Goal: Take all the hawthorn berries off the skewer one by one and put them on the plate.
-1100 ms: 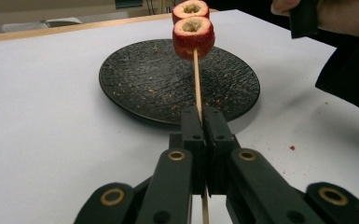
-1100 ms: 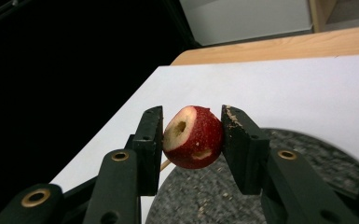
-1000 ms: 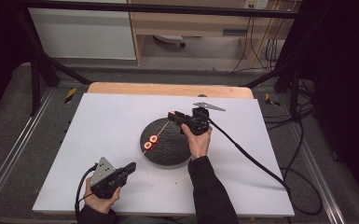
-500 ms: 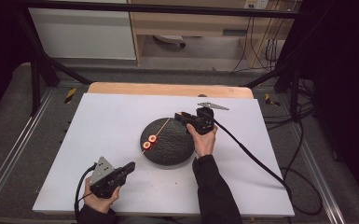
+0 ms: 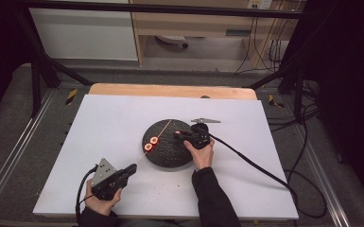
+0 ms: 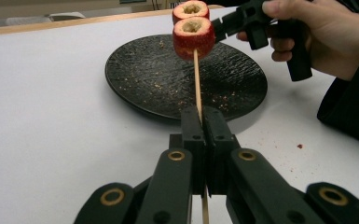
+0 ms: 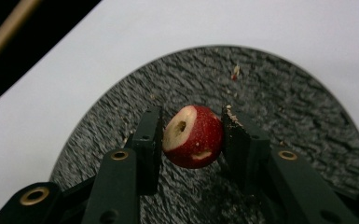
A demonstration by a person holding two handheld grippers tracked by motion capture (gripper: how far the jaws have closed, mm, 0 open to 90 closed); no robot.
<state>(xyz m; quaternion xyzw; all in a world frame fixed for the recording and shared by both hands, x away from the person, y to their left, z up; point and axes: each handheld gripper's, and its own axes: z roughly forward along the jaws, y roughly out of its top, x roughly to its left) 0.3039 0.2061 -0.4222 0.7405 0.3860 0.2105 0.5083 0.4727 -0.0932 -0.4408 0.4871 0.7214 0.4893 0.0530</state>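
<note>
A black round plate [image 5: 170,158] [image 6: 140,84] [image 7: 284,107] sits mid-table. My left gripper [image 5: 131,169] [image 6: 204,116] is shut on a thin wooden skewer [image 5: 163,128] [image 6: 197,79] that slants over the plate. Two cored red fruit pieces [image 5: 151,143] [image 6: 193,33] are threaded on it. My right gripper [image 5: 179,134] [image 7: 192,128] hangs low over the plate's right side, shut on a third red fruit piece [image 7: 193,136] with a hole through its core. The right gripper [image 6: 235,21] sits just behind the skewered pieces in the left gripper view.
Red crumbs are scattered on the plate and on the white tabletop [image 5: 104,123] near its front. The right gripper's cable [image 5: 260,165] trails off to the right. A wooden strip [image 5: 170,90] edges the table's back, with a shelf beyond.
My right gripper has come down toward the plate with the fruit piece still in it. The left gripper and the skewer have stayed put.
</note>
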